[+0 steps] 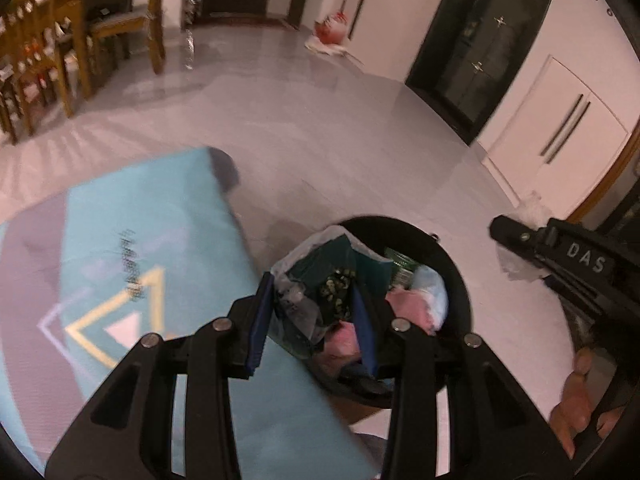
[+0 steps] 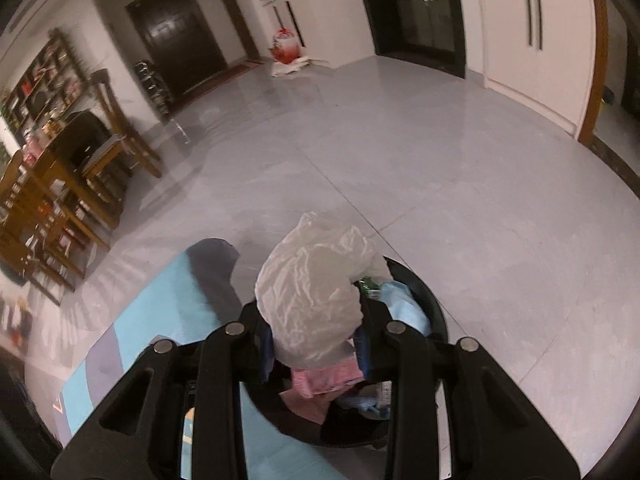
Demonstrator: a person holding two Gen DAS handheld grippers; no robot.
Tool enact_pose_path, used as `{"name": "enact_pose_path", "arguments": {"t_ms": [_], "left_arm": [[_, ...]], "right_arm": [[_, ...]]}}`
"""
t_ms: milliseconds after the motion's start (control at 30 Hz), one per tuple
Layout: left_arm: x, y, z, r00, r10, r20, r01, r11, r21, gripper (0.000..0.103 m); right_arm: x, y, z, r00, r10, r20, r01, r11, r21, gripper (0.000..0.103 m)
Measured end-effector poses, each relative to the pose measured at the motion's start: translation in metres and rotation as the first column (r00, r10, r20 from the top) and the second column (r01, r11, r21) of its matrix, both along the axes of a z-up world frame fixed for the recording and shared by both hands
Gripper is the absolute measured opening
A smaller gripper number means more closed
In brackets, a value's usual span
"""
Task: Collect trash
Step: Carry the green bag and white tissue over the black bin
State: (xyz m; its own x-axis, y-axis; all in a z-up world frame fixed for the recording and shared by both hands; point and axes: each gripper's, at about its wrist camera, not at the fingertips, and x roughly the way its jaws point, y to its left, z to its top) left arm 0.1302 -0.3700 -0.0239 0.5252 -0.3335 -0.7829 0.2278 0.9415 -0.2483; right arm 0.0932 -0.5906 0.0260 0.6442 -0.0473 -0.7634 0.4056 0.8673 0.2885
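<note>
Left wrist view: the left gripper (image 1: 314, 320) points steeply down over a black bin (image 1: 460, 280) on a grey tiled floor (image 1: 320, 140). Its jaws stand narrow, and a crumpled wrapper (image 1: 320, 280), dark green with clear film, sits between the blue pads (image 1: 258, 328); both pads appear to press on it. The bin lies directly beyond and beneath the jaws, holding pink (image 1: 408, 304) and pale blue (image 1: 432, 284) scraps and a green packet (image 1: 400, 264). To the left of the jaws lies a teal mat (image 1: 140, 240), its edge touching or just beside the bin; which one cannot be told. To the right of the jaws the right gripper (image 1: 516, 236) shows from the side, with clear plastic at its tip and a hand (image 1: 576, 404) on its grip.

Right wrist view: the right gripper (image 2: 316, 344) also points steeply down. Its jaws are narrow and clamp a crumpled clear bag (image 2: 312, 296), which bulges up beyond the pads. The bin (image 2: 424, 292) sits right behind and below the jaws, the bag hanging over its left part. Wooden chairs (image 2: 108, 148) stand well apart, far left.
</note>
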Motion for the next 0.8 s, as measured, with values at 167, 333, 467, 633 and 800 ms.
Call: {"name": "enact_pose_path", "arguments": {"t_ms": [167,333,467,633,800], "left_arm": [[0.007,-0.020,-0.017,0.997,-0.044,-0.059,0.041,0.998,-0.055,0.038],[0.014,-0.040,-0.033,0.992,-0.080,-0.098,0.076,0.996,-0.044,0.039],[0.021,-0.046,-0.043,0.988,-0.089,-0.127,0.084,0.996,-0.042,0.038],[0.029,-0.058,-0.056,0.982,-0.101,-0.158,0.094,0.994,-0.055,0.039],[0.037,-0.060,-0.064,0.974,-0.111,-0.195,0.092,0.991,-0.101,0.039]], "right_arm": [[0.009,-0.014,-0.027,0.997,-0.014,-0.078,0.020,0.997,0.069,0.032],[0.024,-0.021,-0.045,0.986,-0.035,-0.166,0.044,0.998,0.053,0.032],[0.027,-0.026,-0.052,0.983,-0.023,-0.185,0.040,0.995,0.092,0.032],[0.032,-0.034,-0.058,0.978,-0.036,-0.206,0.059,0.993,0.106,0.032],[0.032,-0.034,-0.059,0.976,-0.055,-0.213,0.078,0.992,0.101,0.033]]}}
